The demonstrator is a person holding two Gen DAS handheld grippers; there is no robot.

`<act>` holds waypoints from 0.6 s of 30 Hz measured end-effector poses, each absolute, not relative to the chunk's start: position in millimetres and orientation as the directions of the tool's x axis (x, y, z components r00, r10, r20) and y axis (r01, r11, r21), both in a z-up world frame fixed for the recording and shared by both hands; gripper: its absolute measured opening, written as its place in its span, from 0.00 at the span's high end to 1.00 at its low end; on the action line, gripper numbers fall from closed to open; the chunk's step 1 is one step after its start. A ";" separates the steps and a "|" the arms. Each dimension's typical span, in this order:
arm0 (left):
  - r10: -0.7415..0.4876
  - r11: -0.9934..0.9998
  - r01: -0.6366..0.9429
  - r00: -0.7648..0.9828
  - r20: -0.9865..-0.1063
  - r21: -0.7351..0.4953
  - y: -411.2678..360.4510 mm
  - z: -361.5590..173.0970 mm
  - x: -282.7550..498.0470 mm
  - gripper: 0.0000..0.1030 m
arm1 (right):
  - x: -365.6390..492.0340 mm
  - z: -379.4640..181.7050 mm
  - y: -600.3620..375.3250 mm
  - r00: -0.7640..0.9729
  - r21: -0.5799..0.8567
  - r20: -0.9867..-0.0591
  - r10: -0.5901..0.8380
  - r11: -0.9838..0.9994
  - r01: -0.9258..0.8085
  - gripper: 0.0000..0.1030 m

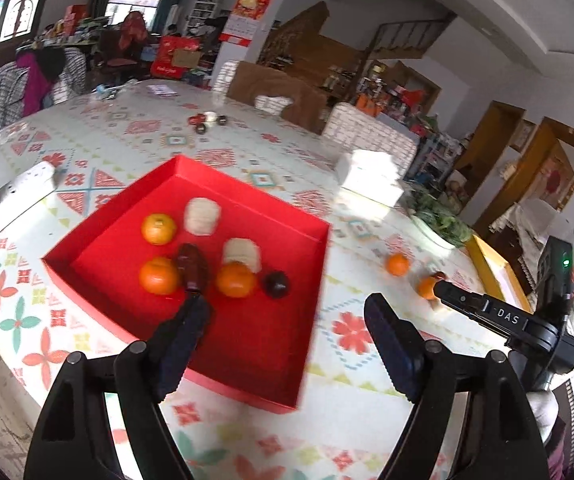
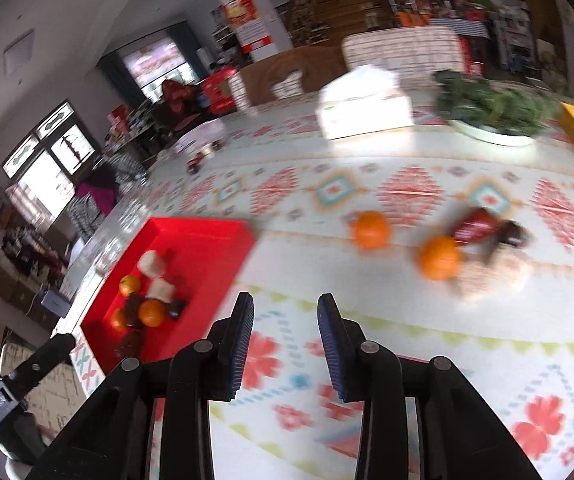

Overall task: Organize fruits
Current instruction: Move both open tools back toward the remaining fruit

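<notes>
The left gripper [image 1: 287, 340] hangs over the near edge of the red tray [image 1: 247, 392], jaws spread wide with nothing between them. One finger [image 1: 183, 340] projects over the tray floor just short of a dark oblong fruit [image 1: 193, 270]. Risk: a forward or downward push from this pose would knock that fruit into the oranges [image 1: 159, 275] beside it, or press on the thin tray wall and shift the whole tray across the counter [image 1: 347, 408].

The right gripper [image 2: 285, 340] is over bare patterned counter, jaws parted to a moderate gap, empty. It points between the tray and the loose fruit, aligned with neither.

Inside the tray lie three oranges, two pale foam-netted fruits [image 1: 203, 216] and two dark fruits, close together. Risk: any further item released from height may strike these and bounce or roll out over the low wall.

Farther out on the counter sit two loose oranges [image 2: 371, 230], a dark red fruit [image 2: 475, 228] and another dark item [image 2: 515, 234], with one pale object just beside them; blur prevents firm identification. Risk: round fruit rolls freely on this smooth cover, so an off-centre closing of the jaws would likely squeeze an orange sideways toward the plate of greens [image 2: 495, 136] or the counter edge. The clustered items may also be disturbed when one is picked.
</notes>
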State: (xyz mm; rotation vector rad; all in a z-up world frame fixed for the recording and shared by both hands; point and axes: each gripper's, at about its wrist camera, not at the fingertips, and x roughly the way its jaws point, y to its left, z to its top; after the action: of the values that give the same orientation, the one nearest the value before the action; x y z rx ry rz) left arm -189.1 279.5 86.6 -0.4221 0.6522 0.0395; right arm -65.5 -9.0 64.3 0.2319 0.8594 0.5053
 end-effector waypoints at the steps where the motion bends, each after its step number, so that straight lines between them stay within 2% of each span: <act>1: -0.105 0.916 -0.153 0.800 -0.591 -0.370 273.4 88.5 -189.6 0.22 | -65.7 64.8 -20.0 0.554 0.394 -0.662 0.505 0.863 -0.316 0.65; 5: -0.147 0.922 -0.100 0.802 -0.578 -0.373 246.8 93.0 -186.5 0.22 | -64.7 68.5 -72.8 0.605 0.396 -0.656 0.452 0.888 -0.234 0.64; 10: -0.186 0.931 -0.061 0.770 -0.610 -0.360 221.0 83.7 -171.2 0.22 | -56.8 65.0 -122.1 0.632 0.390 -0.672 0.386 0.910 -0.141 0.64; 18: -0.196 0.942 -0.040 0.742 -0.641 -0.335 203.3 75.0 -159.5 0.22 | -26.2 39.3 -130.6 0.607 0.394 -0.707 0.363 0.915 -0.087 0.64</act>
State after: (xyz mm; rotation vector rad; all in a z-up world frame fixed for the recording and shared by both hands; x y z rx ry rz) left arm -159.5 203.3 75.0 -0.3405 0.7328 -0.0873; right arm -26.2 -130.6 39.3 0.3379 0.8845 0.2661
